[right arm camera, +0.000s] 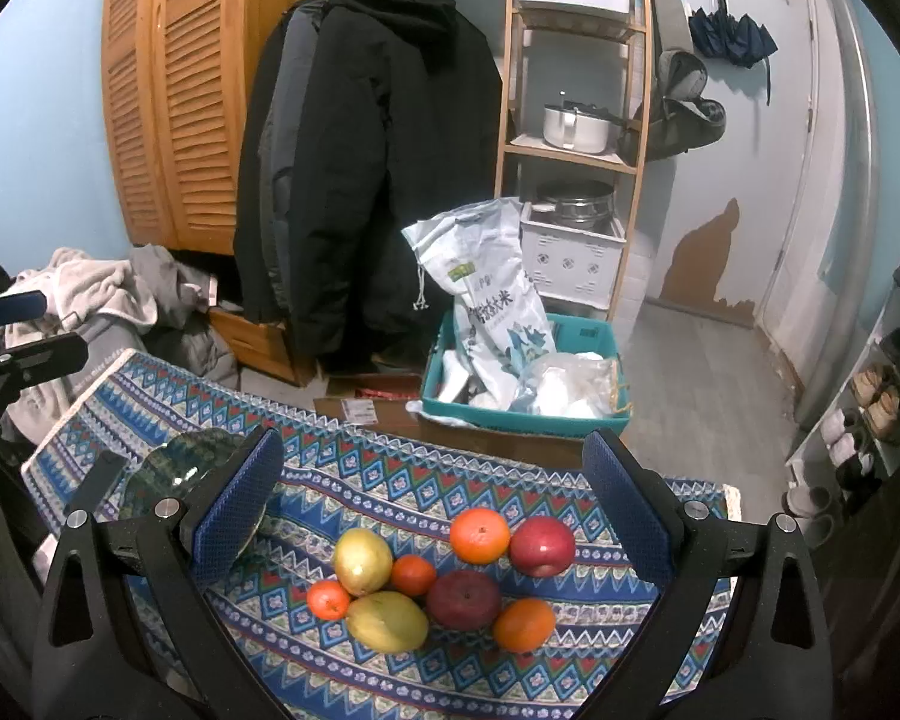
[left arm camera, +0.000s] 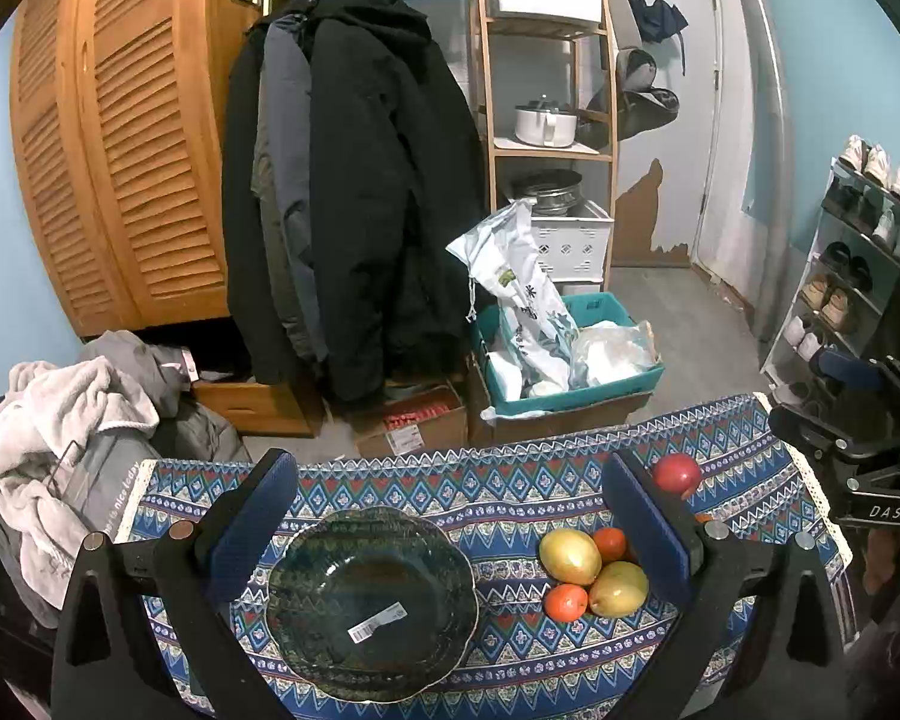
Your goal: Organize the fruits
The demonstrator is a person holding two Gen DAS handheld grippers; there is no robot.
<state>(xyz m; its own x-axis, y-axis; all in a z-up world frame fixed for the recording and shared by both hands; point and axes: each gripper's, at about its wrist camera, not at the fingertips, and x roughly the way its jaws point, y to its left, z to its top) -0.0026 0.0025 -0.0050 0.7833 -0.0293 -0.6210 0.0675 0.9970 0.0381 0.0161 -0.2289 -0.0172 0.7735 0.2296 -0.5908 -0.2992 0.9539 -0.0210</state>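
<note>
Nearby, front mango [right arm camera: 387,621] lying crosswise, untouched

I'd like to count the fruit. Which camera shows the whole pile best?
The right wrist view: the fruit pile lies fully in sight between the open right gripper, eight pieces on the tablecloth. The left wrist view shows only part, its finger hiding some, beside the empty bowl.

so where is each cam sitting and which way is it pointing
left wrist: on the left tongs, above the bowl, facing the coats; own open fingers show, right tongs at the right edge.
right wrist: on the right tongs, above the fruit pile; own open fingers show.
shared: bowl, fruit, patterned cloth.
</note>
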